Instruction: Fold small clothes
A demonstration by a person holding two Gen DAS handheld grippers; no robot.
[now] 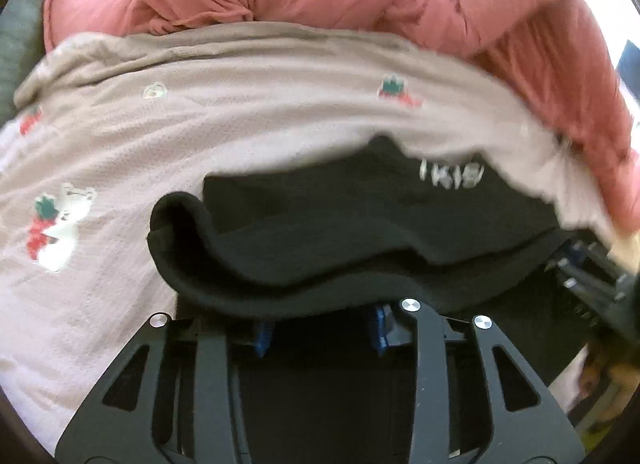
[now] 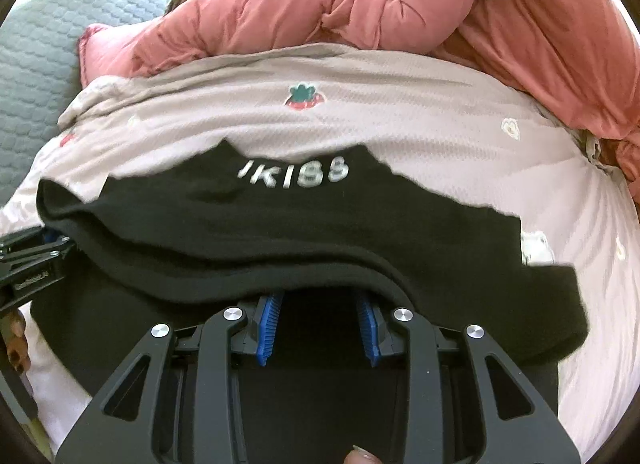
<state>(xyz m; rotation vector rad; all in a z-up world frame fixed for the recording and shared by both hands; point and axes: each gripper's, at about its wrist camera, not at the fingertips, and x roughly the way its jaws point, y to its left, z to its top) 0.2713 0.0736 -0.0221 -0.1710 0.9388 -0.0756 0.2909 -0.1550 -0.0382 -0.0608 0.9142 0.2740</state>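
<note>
You are working over a bed whose pale sheet (image 2: 400, 136), printed with small strawberries and bears, is lying under a black garment (image 2: 280, 216). The garment is sitting near the front edge of the sheet, partly folded, with a thick doubled edge facing you and white lettering (image 2: 294, 176) showing on its upper layer.

Your right gripper (image 2: 318, 328) is reaching under that doubled edge. Its jaws are standing narrowly apart; the blue pads (image 2: 270, 324) are showing bare with dark cloth between and above them, and I cannot tell whether they are pinching it.

Your left gripper (image 1: 320, 334) is sitting at the garment's left end, its fingertips tucked beneath the rolled fold. Its jaws are also narrow, with the blue pads (image 1: 262, 338) mostly hidden by the cloth, so I cannot tell if they are gripping. In the right view it is coming in from the left edge beside the cloth.

A pink quilt (image 2: 440, 12) is heaped behind the sheet, and a grey quilted cover (image 2: 36, 60) is lying to the left.
</note>
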